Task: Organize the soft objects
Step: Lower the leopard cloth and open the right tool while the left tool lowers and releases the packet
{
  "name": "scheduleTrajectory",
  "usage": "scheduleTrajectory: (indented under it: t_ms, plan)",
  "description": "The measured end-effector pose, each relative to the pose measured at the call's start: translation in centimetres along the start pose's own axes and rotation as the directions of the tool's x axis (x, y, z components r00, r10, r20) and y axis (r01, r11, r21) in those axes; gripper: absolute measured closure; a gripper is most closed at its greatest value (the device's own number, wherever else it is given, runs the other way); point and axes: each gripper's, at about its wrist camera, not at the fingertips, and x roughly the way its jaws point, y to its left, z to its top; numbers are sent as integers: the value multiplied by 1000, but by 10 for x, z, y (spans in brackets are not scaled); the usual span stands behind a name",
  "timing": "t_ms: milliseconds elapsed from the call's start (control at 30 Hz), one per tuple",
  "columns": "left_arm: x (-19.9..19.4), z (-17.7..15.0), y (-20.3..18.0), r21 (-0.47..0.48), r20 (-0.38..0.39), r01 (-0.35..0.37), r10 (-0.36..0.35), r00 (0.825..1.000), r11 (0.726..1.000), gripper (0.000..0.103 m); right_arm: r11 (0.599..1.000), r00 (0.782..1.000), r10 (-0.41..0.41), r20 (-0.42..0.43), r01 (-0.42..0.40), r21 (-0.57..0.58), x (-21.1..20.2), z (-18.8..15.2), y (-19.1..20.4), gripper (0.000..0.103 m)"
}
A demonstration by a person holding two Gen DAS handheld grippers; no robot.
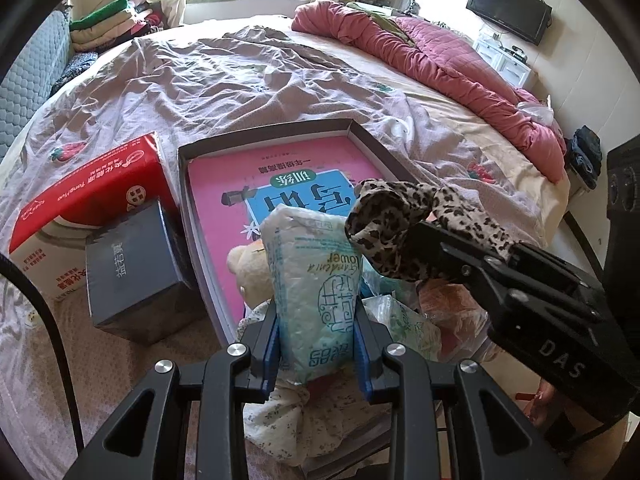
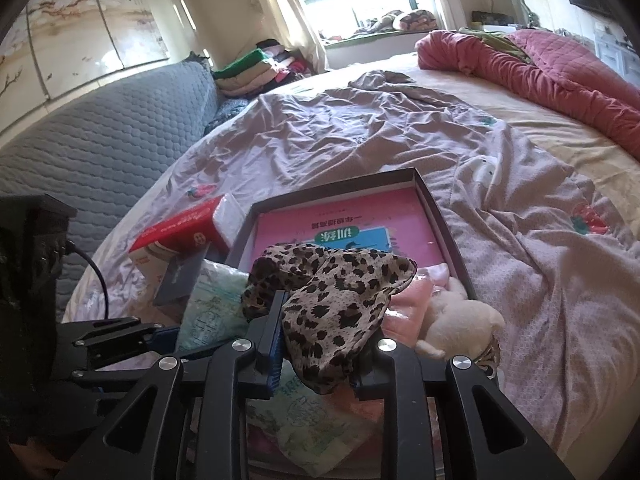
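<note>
Your left gripper [image 1: 318,344] clenches the tissue pack [image 1: 312,292], upright over the tray [image 1: 384,148]. Your right gripper [image 2: 320,356] grips the leopard scarf [image 2: 332,300] beside it; its body reads "DAS".

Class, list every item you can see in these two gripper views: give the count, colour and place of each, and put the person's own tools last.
tissue pack: one, pale blue-green, clamped in the left gripper.
leopard scarf: one, tan with black spots, clamped in the right gripper.
shallow box: one, dark rim, pink book inside, on the bed.
plush toy: one, cream, in the box's near corner.
red carton: one, red and white, left of the box.
dark box: one, navy, in front of the red carton.
quilt: one, pink-red, far right of the bed.
left gripper: black, blue pads.
right gripper: black, blue pads.
</note>
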Motion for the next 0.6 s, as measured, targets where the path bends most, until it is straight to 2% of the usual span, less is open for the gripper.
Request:
scheduleTrajectory:
  t_ms: [333, 600]
  plan:
    - [0, -3, 8, -20, 12, 52, -51, 999, 998, 72, 999, 998, -44, -45, 43, -5, 15, -2, 1, 71]
    - [2, 0, 11, -24, 31, 84, -83, 996, 996, 72, 994, 994, -99, -49, 96, -48, 13, -1, 7, 68]
